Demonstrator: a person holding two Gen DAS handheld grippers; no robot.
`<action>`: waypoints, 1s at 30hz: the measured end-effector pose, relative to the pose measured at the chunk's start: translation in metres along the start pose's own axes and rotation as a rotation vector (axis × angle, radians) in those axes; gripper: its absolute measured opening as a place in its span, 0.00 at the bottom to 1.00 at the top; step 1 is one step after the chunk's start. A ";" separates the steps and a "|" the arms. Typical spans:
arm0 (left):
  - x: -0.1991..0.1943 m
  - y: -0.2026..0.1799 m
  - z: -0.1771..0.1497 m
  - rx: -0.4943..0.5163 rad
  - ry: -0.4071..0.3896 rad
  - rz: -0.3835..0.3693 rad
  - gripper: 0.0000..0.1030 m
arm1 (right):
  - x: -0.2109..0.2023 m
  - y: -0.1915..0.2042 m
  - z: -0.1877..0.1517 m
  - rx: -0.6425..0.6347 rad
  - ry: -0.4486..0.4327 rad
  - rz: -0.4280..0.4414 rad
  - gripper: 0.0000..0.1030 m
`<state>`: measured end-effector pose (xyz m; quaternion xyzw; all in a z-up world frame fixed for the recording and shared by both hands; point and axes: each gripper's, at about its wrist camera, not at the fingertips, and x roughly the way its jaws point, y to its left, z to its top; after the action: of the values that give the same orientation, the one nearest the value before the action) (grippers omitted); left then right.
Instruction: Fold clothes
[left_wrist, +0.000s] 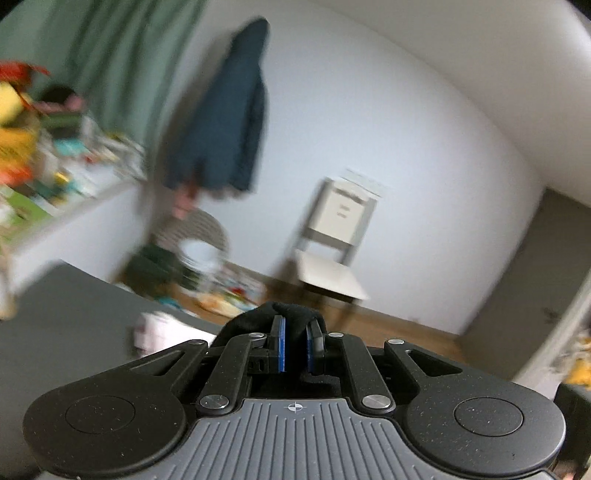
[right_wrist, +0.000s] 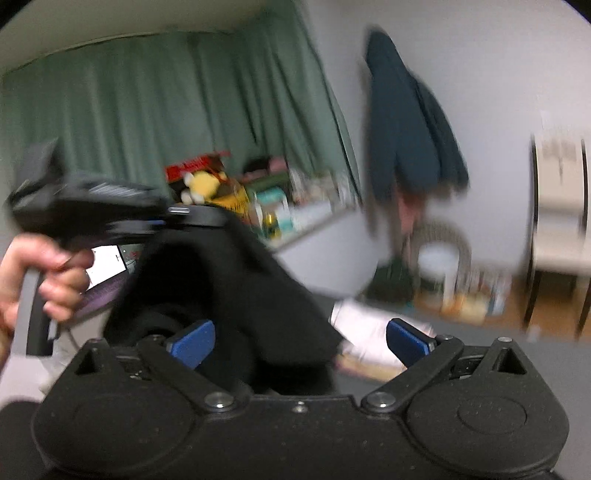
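- Dark grey table (left_wrist: 74, 325) underneath, blurred by motion, with a pale folded item (right_wrist: 369, 339) lying on it.
- Nearest, right gripper (right_wrist: 299, 341) spread wide, gripping nothing; black garment (right_wrist: 240, 288) draped across the gap, brushing the left blue pad.
- Left gripper (left_wrist: 294, 345) nearly closed, pads pinching a fold of black garment, lifted off the table.
- Hand (right_wrist: 44, 273) at far left, wrapped round the left gripper's handle.
- Farther off: white chair (left_wrist: 332, 251), dark coat (left_wrist: 225, 122) on the wall, green curtain (right_wrist: 155, 107).
- Likely step: raising the garment to spread it; next, a free edge to catch with the right gripper.
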<state>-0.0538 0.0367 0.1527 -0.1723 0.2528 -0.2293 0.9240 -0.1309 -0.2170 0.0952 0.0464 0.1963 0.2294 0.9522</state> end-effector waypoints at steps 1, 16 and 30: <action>0.006 -0.011 -0.002 0.007 0.015 -0.025 0.09 | -0.004 0.003 0.001 -0.042 -0.024 -0.005 0.89; 0.023 -0.064 -0.056 0.367 0.211 -0.074 0.10 | -0.020 -0.091 -0.002 0.273 -0.022 -0.195 0.04; -0.019 -0.084 -0.069 0.441 0.095 -0.263 1.00 | -0.095 -0.074 0.041 0.338 -0.351 -0.057 0.04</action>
<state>-0.1348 -0.0374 0.1401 0.0128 0.2153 -0.4049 0.8886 -0.1615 -0.3266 0.1532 0.2386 0.0645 0.1545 0.9566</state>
